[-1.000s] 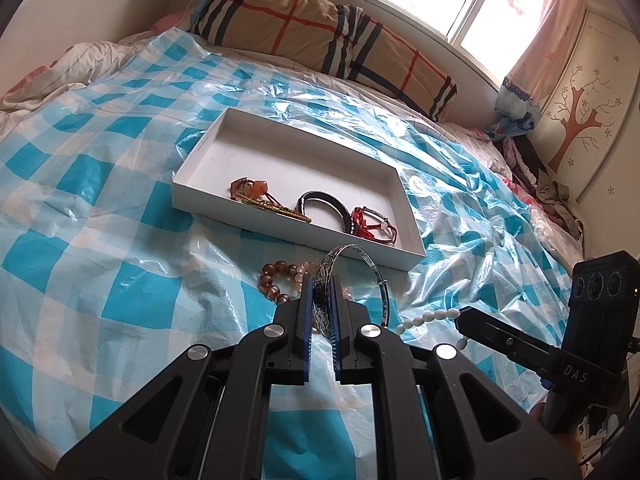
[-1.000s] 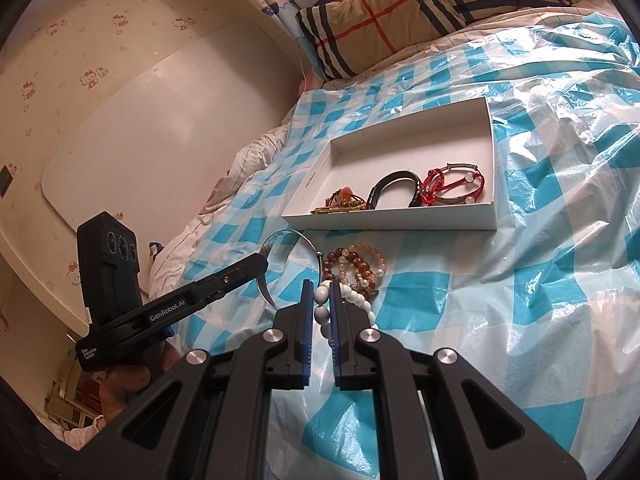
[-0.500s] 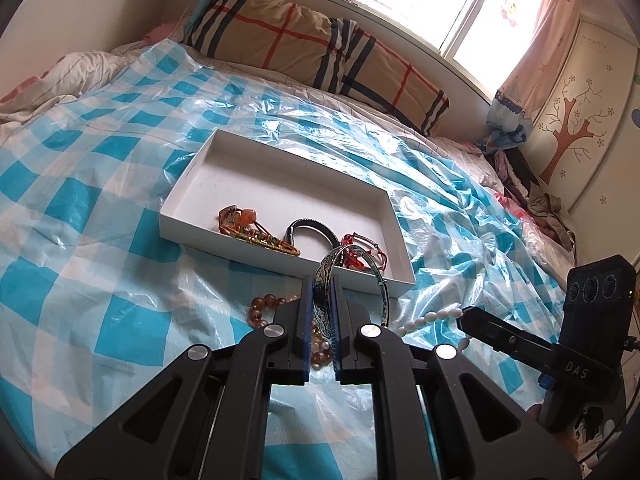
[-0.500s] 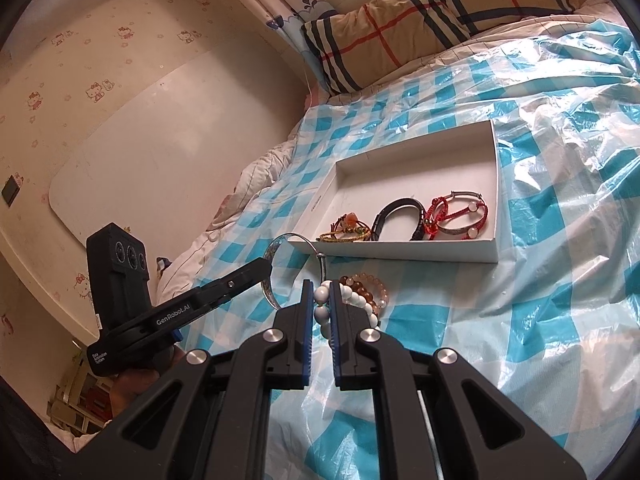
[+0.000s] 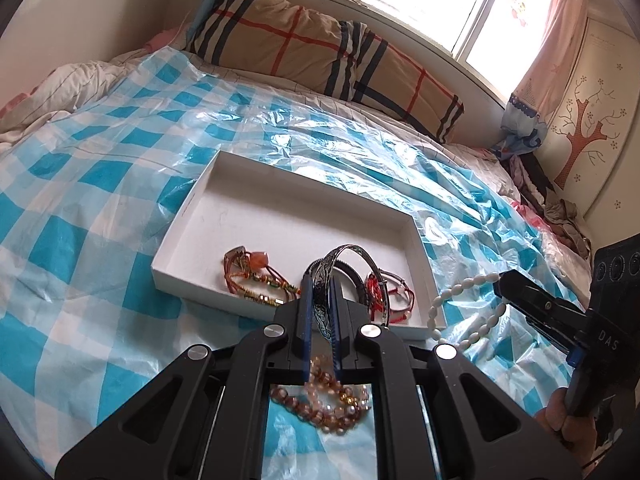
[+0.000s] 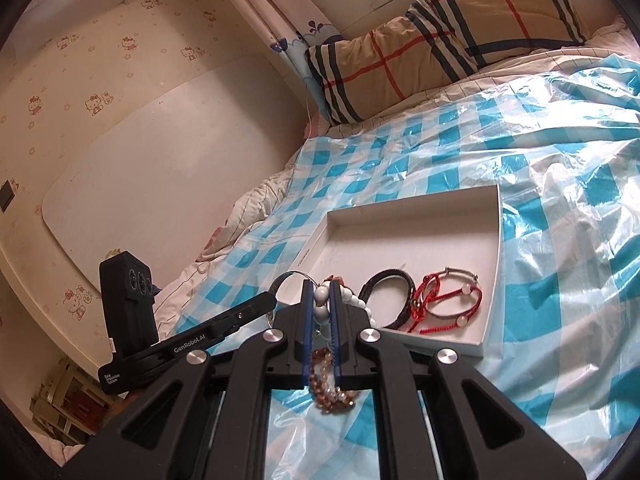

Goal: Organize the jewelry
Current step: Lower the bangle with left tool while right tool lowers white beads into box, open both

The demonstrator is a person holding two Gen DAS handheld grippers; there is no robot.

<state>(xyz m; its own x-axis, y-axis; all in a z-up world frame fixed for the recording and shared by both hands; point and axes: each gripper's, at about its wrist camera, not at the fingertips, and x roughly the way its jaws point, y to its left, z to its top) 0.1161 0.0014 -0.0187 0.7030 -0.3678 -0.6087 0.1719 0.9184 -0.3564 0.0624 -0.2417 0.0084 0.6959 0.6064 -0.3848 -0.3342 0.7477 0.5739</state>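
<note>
The left hand-held gripper [image 5: 320,312] is pinched on a silver bangle [image 5: 352,264] above the near edge of the white box [image 5: 280,184]. The bangle could catch that edge. The right hand-held gripper [image 6: 320,312] squeezes a white bead bracelet [image 5: 468,308]; its loop could swing and miss the box.

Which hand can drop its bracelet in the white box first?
Probably left: its silver bangle already hangs over the white box, while the right's white bead bracelet hangs at the box's corner.
</note>
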